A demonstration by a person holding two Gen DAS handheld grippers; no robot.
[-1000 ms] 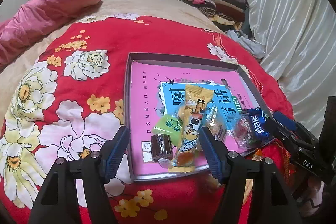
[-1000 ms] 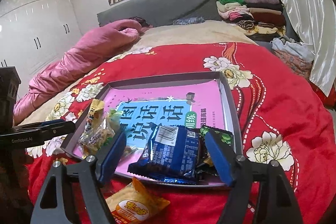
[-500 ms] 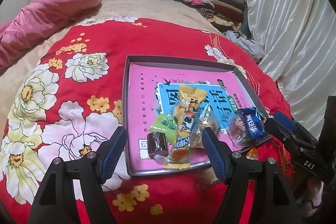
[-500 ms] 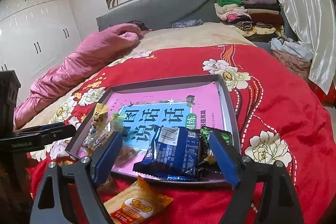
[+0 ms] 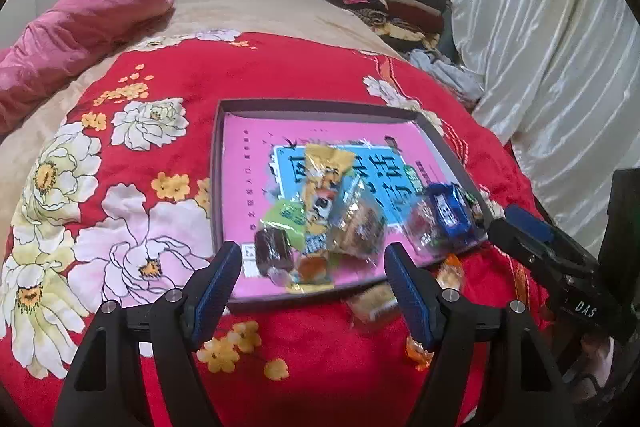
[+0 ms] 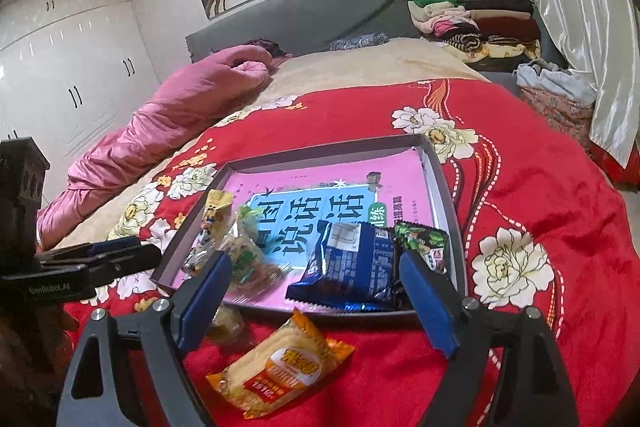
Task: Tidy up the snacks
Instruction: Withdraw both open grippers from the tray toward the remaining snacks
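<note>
A shallow grey tray (image 5: 216,163) (image 6: 456,227) with a pink and blue book cover inside lies on the red flowered blanket. In it are a brown candy (image 5: 273,251), a green packet (image 5: 286,223), a long yellow packet (image 5: 322,183), a clear-wrapped snack (image 5: 358,223) and a blue packet (image 5: 446,213) (image 6: 352,267). My left gripper (image 5: 314,287) is open and empty, just before the tray's near edge. My right gripper (image 6: 314,301) is open and empty, above the blue packet's near side. An orange biscuit pack (image 6: 280,367) lies on the blanket outside the tray.
Small wrapped snacks (image 5: 374,301) and an orange candy (image 5: 418,351) lie on the blanket near the tray. A pink quilt (image 5: 80,23) is at the back left. Folded clothes (image 6: 472,15) are stacked at the back right, next to a white curtain (image 5: 560,47).
Both grippers have drawn back from the tray and stayed open. More blanket and the loose snacks before the tray have come into view.
</note>
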